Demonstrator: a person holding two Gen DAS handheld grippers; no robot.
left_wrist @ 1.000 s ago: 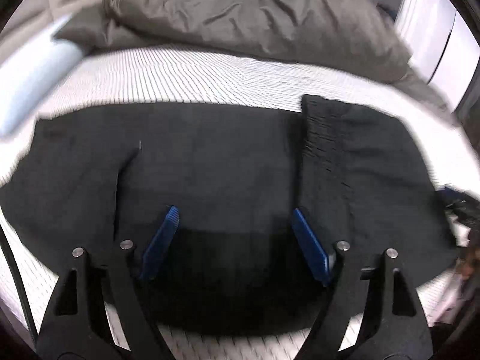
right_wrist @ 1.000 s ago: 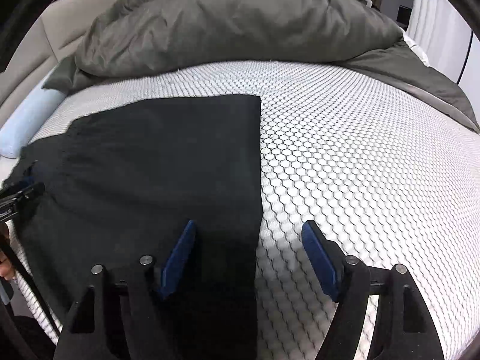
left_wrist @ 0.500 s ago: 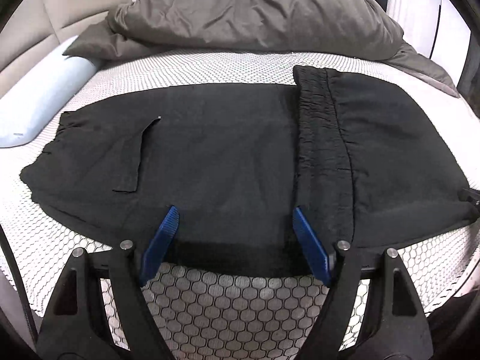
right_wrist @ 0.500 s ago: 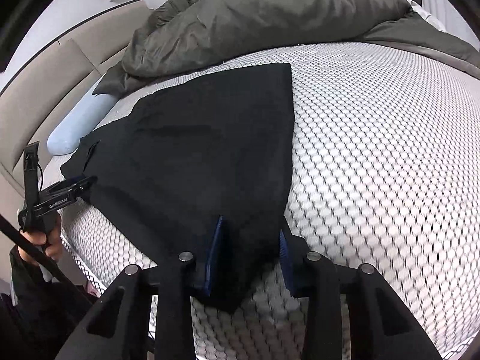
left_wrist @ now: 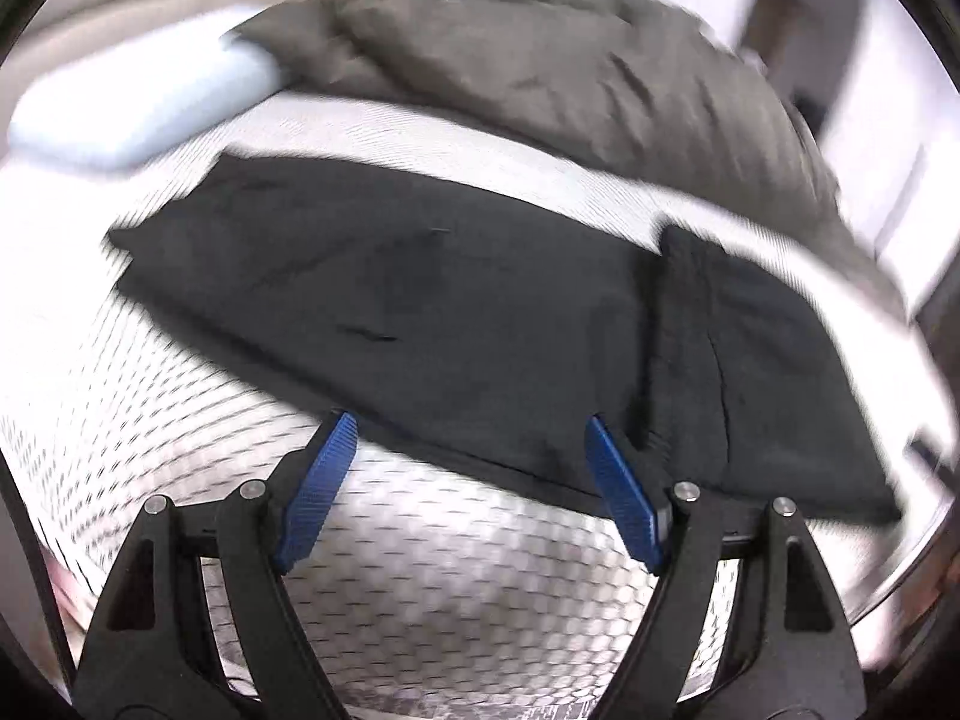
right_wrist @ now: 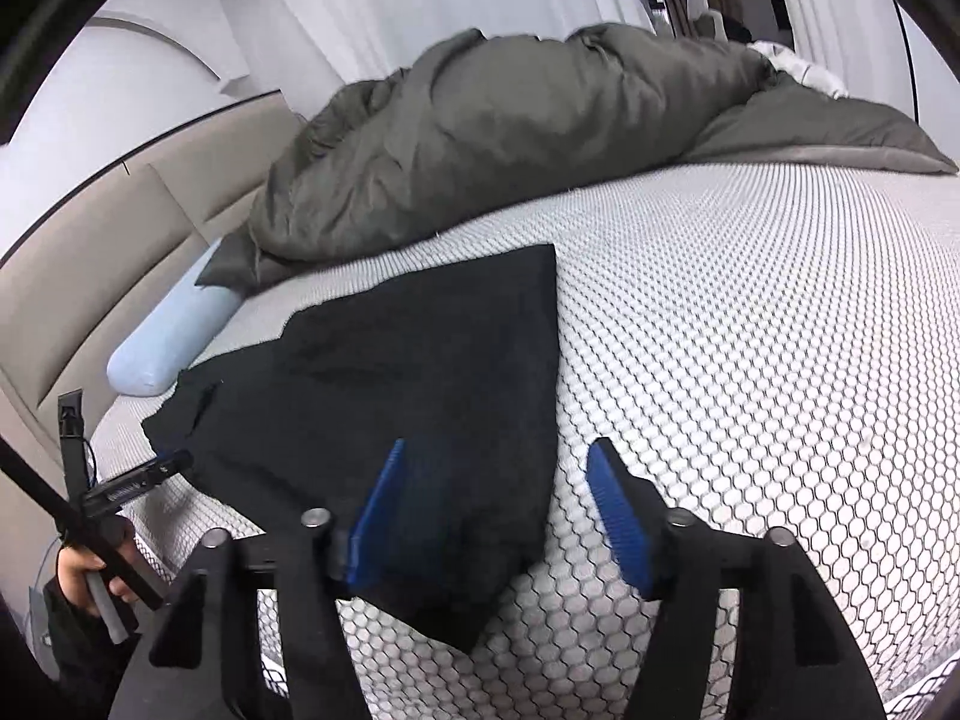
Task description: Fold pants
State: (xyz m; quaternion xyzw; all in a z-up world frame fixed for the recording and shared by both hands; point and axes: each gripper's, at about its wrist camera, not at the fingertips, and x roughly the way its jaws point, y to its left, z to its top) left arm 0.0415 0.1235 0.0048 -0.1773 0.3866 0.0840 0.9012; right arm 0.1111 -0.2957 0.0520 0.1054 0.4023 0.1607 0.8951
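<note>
Black pants (left_wrist: 456, 312) lie flat on the white honeycomb mattress (left_wrist: 456, 588), with one end folded over so the elastic waistband (left_wrist: 678, 324) lies on top at the right. My left gripper (left_wrist: 468, 480) is open and empty, just off the pants' near edge. The left wrist view is blurred by motion. In the right wrist view the pants (right_wrist: 420, 384) lie left of centre. My right gripper (right_wrist: 498, 510) is open, its left finger over the pants' near corner and its right finger over bare mattress (right_wrist: 750, 372). The left gripper's body (right_wrist: 132, 480) shows at the far left.
A rumpled grey duvet (right_wrist: 510, 138) is heaped across the far side of the bed. A pale blue bolster pillow (right_wrist: 174, 330) lies at the far left by the beige headboard (right_wrist: 78, 276). The mattress edge is close below both grippers.
My right gripper was shut on the pants' near corner and is now open. My left gripper has pulled back and swung left off the pants, still open.
</note>
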